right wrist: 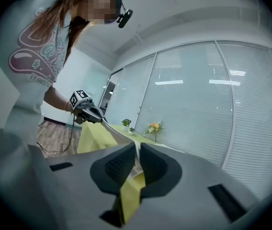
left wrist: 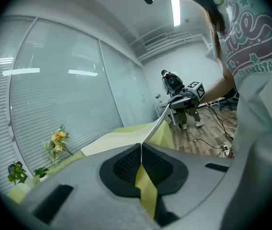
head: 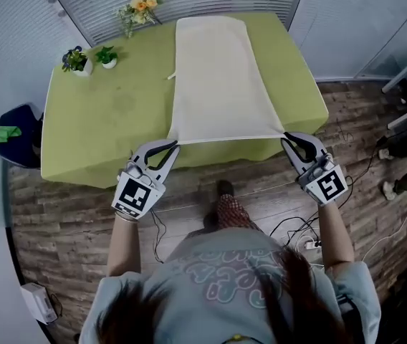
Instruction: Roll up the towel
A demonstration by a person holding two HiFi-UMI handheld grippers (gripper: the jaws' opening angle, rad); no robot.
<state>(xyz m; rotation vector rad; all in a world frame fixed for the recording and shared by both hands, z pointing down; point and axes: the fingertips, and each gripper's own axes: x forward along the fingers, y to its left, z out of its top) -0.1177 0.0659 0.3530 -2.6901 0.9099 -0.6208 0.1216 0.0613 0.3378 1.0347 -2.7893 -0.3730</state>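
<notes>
A person stands at the lower edge of the head view, facing a table draped in green cloth, with a cream towel laid lengthwise on it, just right of the frame's centre. The towel's far end lies flat near the table's upper edge. Its near edge, by the table's front, is pulled into a taut line between the two hand-held tools.

At lower left, the left gripper is clamped tight on the towel's left near corner. Its own view shows the left gripper with dark pads pressed together on a thin fold of cloth, and the towel running away toward the other tool.

At lower right, the right gripper pinches the opposite corner. In its own view, the right gripper has the towel's edge and a small sewn label caught between its pads.

A bouquet of yellow and orange flowers lies at the table's top edge, and two small potted plants stand at its upper left corner. Cables trail across the wooden floor.
</notes>
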